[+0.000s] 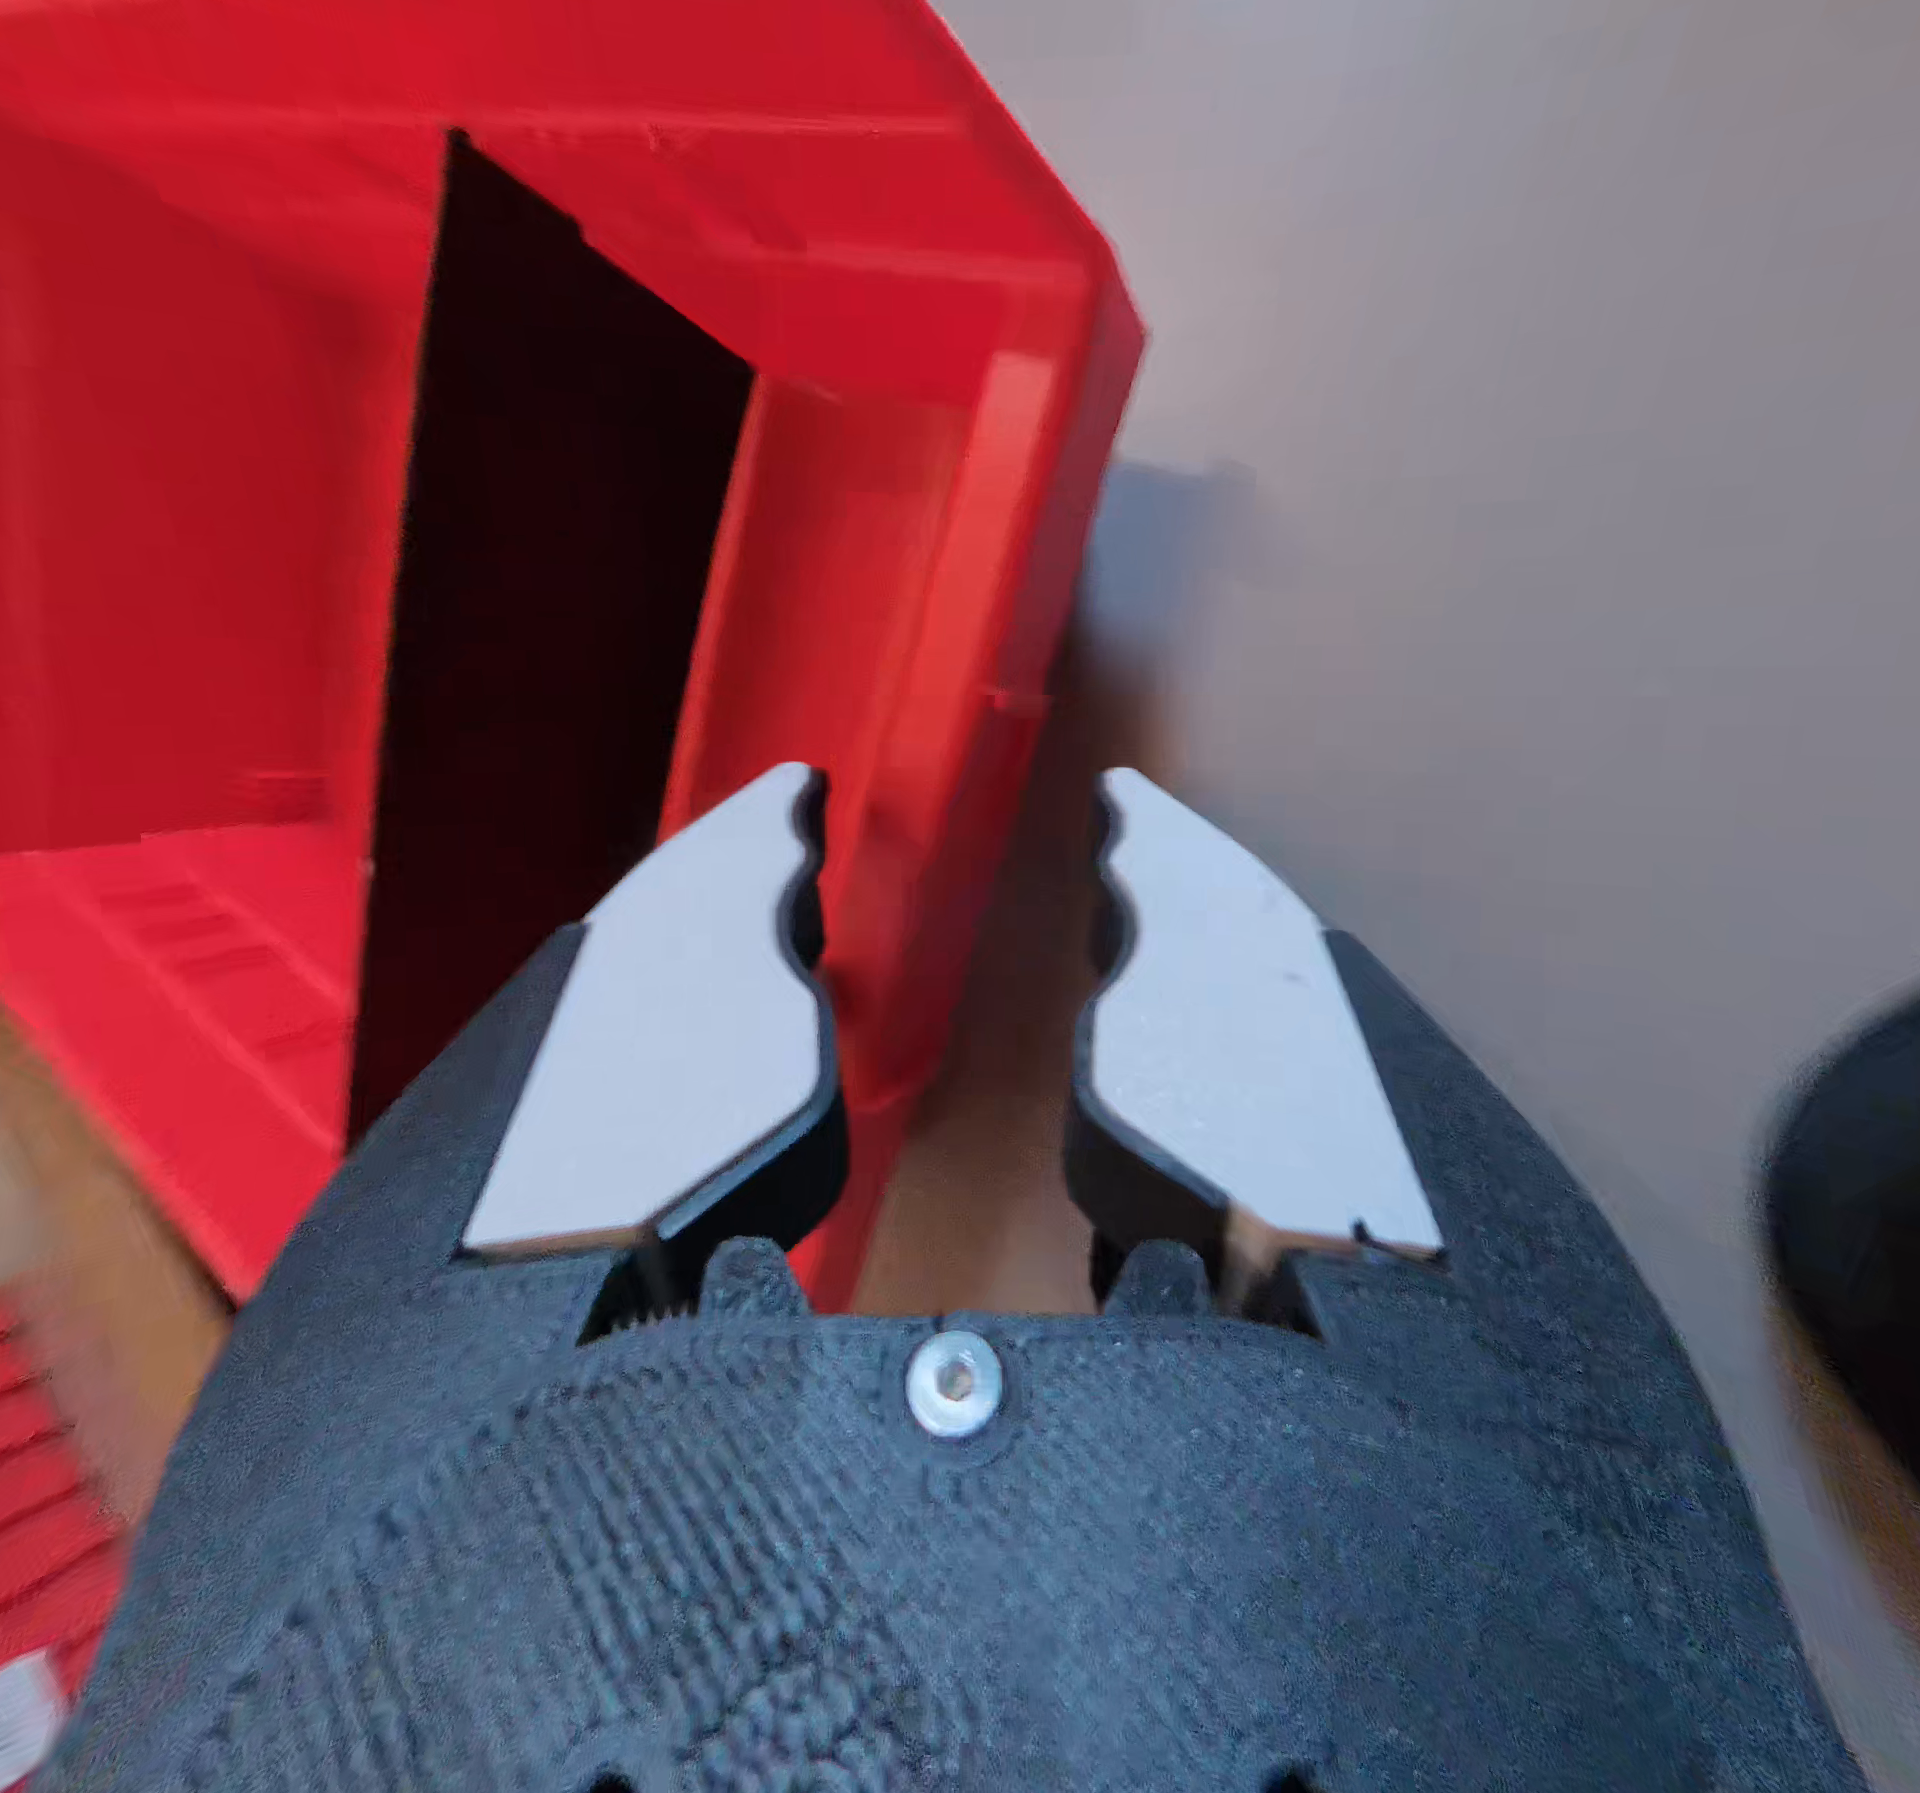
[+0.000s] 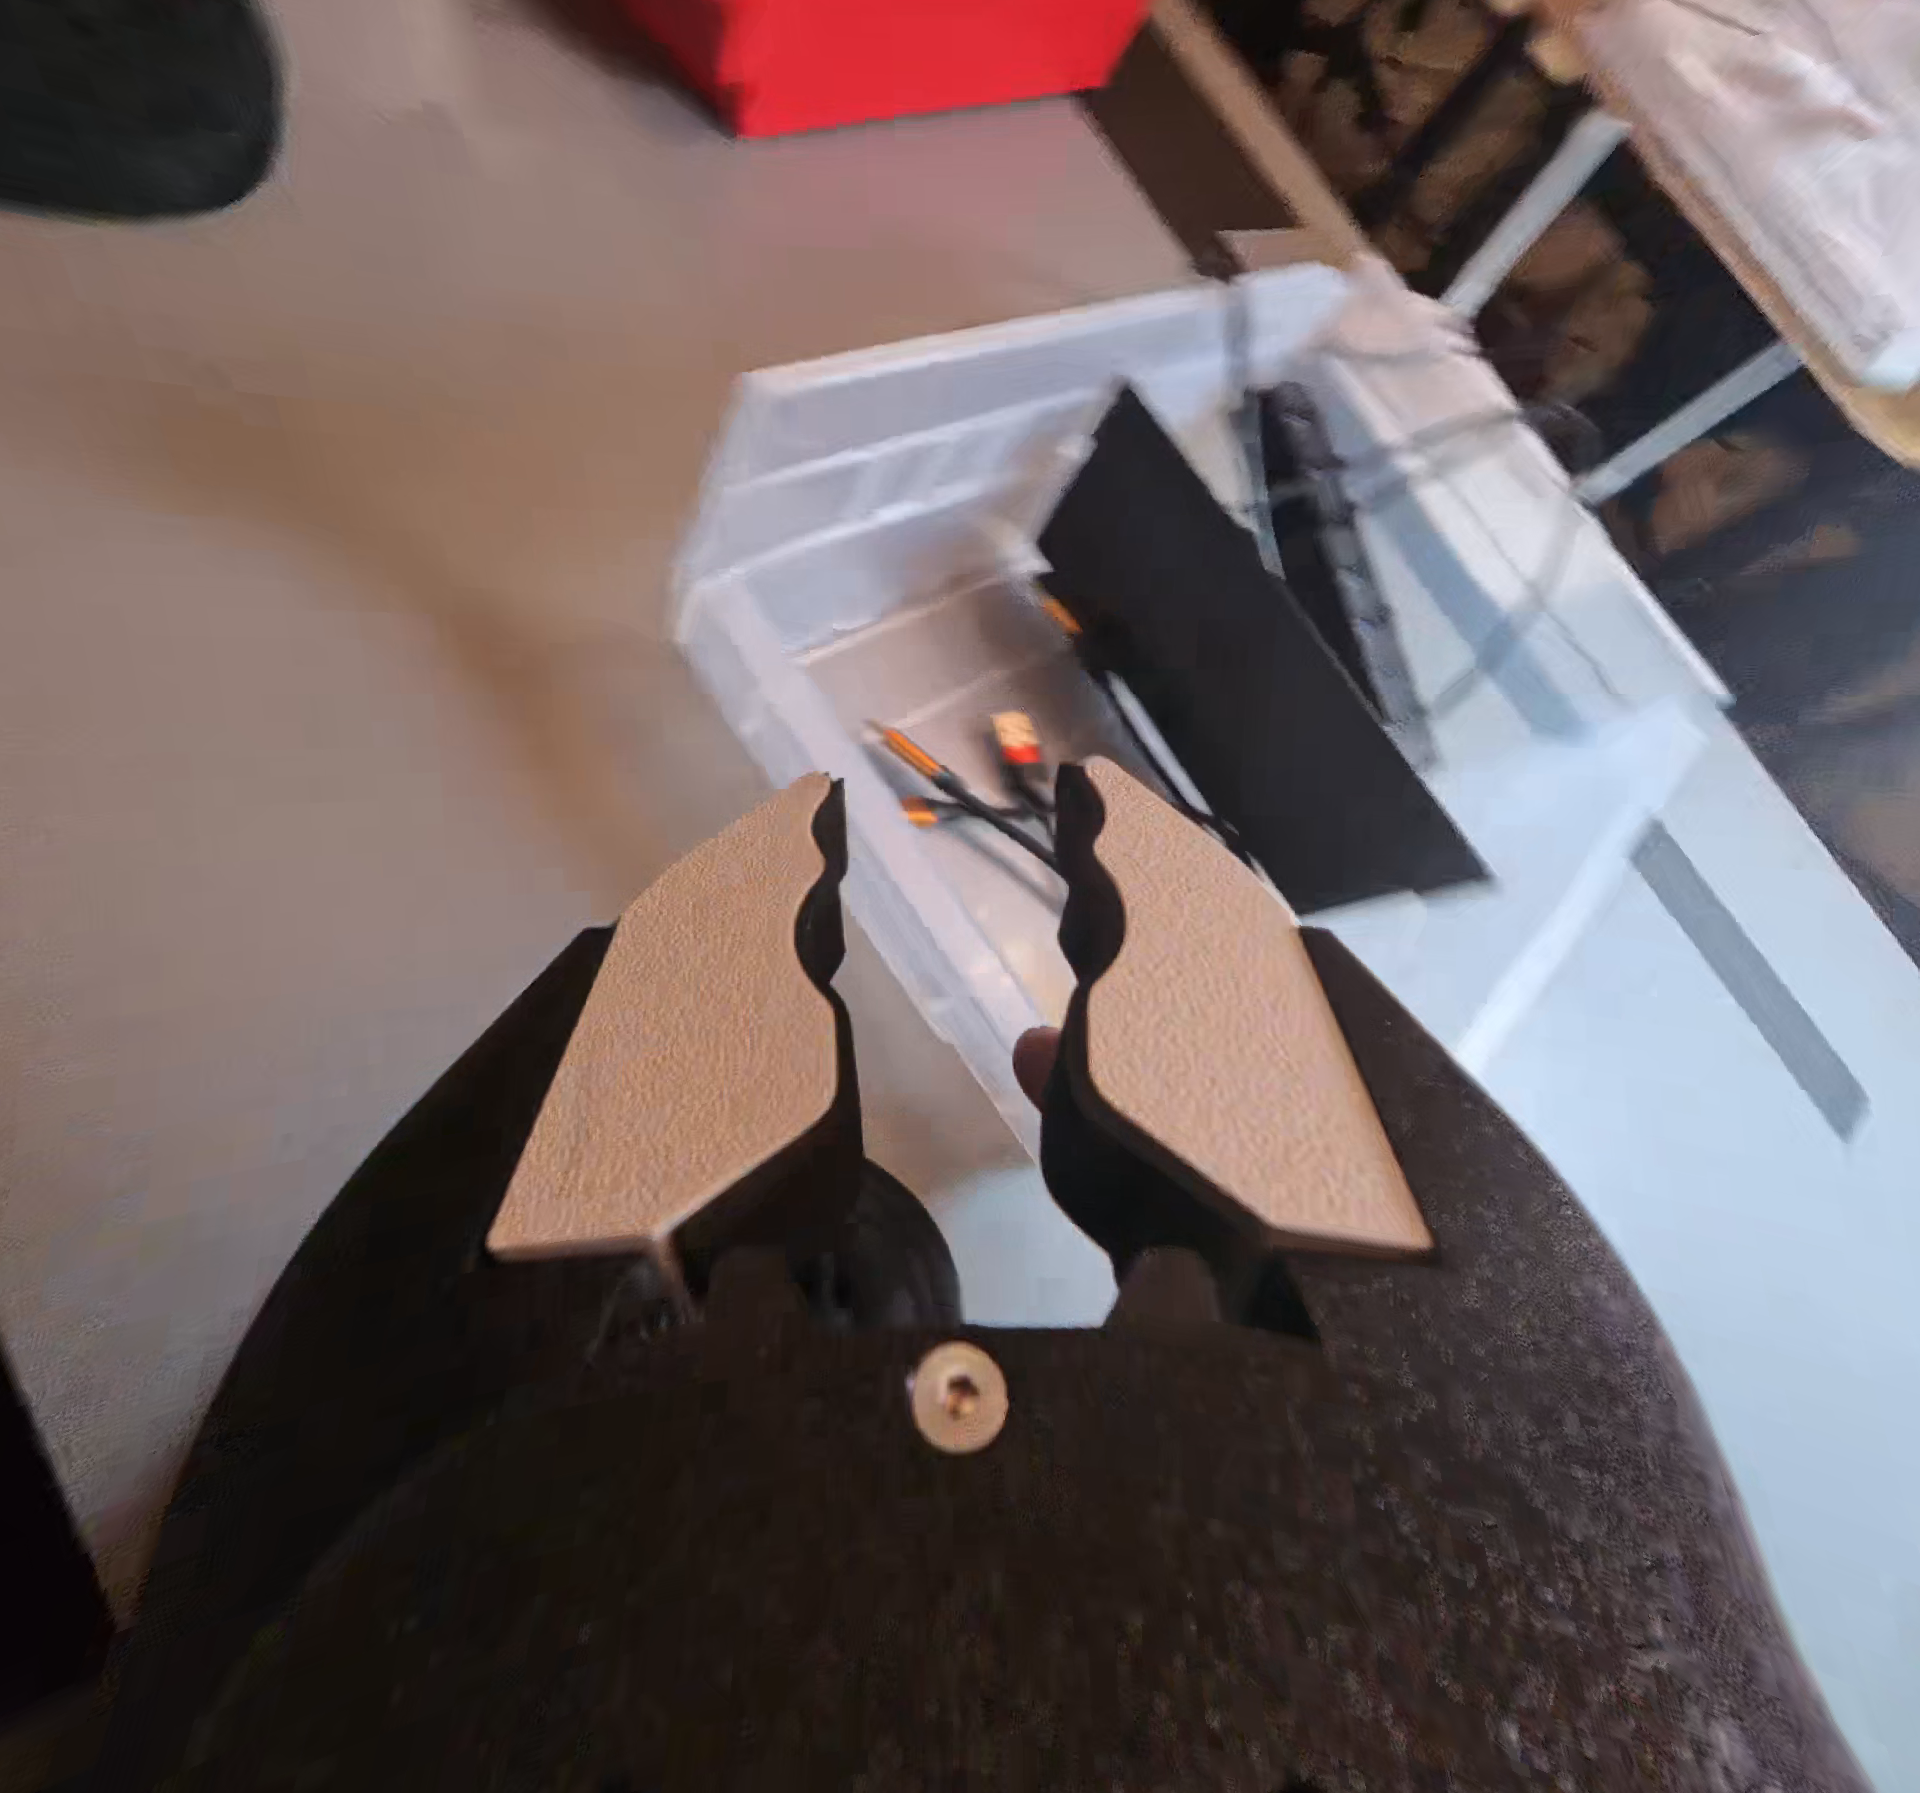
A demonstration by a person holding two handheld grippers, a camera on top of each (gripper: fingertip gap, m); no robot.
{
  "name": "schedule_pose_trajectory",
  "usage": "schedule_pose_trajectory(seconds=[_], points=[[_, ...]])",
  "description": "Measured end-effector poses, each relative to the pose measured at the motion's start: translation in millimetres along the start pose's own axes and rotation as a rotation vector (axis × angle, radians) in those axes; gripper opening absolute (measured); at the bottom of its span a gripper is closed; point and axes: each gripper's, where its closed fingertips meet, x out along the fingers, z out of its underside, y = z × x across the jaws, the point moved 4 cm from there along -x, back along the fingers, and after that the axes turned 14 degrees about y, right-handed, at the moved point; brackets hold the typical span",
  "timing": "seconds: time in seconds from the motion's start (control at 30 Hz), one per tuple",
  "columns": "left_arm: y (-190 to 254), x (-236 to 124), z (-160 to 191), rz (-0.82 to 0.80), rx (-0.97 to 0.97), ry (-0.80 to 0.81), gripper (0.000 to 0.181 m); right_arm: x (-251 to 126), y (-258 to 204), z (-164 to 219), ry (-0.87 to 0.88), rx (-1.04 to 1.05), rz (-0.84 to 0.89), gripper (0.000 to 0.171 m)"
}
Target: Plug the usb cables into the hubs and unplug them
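We see our right gripper (image 2: 943, 787) spread and empty, hovering over a clear plastic box (image 2: 831, 455). Just ahead of its fingertips, inside the box, lie the usb cables (image 2: 997, 777), black with orange and red plugs, beside a black divider (image 2: 1247, 663). We judge we are lining up to pick one. Our left gripper (image 1: 961, 787) is also spread and empty, facing a red bin (image 1: 260, 393) with a dark divider; no hub is visible.

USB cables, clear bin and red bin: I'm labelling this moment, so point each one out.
USB cables (image 2: 971, 787): right wrist view, black leads below the plugs.
Clear bin (image 2: 883, 455): right wrist view, far wall.
Red bin (image 1: 208, 517): left wrist view, side wall.
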Motion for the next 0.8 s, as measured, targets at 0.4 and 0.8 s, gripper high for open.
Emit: schedule_pose_trajectory(seconds=[0.4,0.8], points=[[17.6,69.0,-73.7,-0.014,0.256,0.141,0.031,-47.7,74.4,72.7,-0.027,0.408,0.333,0.05],[64.0,89.0,-166.2,-0.001,0.419,0.426,0.042,-6.1,65.9,101.8,-0.091,0.56,0.3,0.051]])
